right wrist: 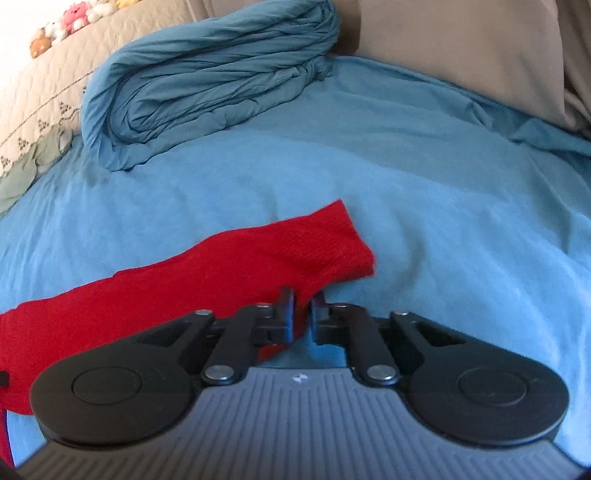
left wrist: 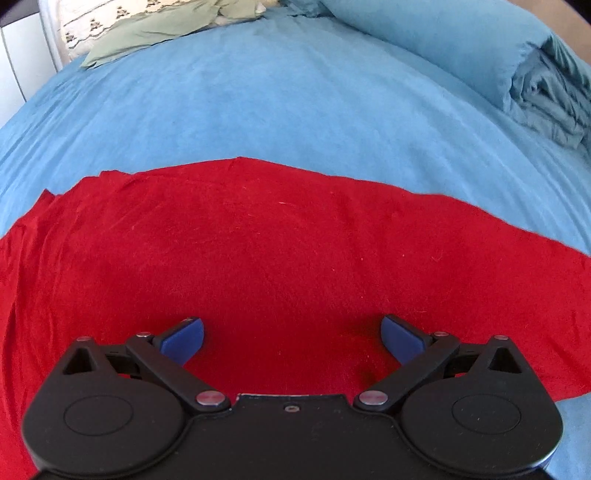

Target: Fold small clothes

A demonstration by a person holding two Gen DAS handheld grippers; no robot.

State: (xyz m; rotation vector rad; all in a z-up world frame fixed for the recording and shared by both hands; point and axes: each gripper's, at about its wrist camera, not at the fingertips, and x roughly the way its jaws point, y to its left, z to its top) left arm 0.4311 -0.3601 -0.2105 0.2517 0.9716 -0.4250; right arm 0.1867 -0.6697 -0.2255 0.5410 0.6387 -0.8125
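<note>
A red garment (left wrist: pixel 280 251) lies spread flat on the blue bed sheet (left wrist: pixel 280 103) in the left wrist view. My left gripper (left wrist: pixel 291 336) is open just above it, blue pads wide apart, holding nothing. In the right wrist view a narrow part of the red garment (right wrist: pixel 295 254), like a sleeve or corner, stretches from the lower left to the centre. My right gripper (right wrist: pixel 303 310) is shut on the red garment's near edge, with red cloth pinched between the pads.
A rolled teal duvet (right wrist: pixel 207 77) lies at the back of the bed, also in the left wrist view (left wrist: pixel 546 96). A pale green cloth (left wrist: pixel 147 33) lies at the far left. Beige pillows (right wrist: pixel 461 48) and stuffed toys (right wrist: pixel 74 18) sit behind.
</note>
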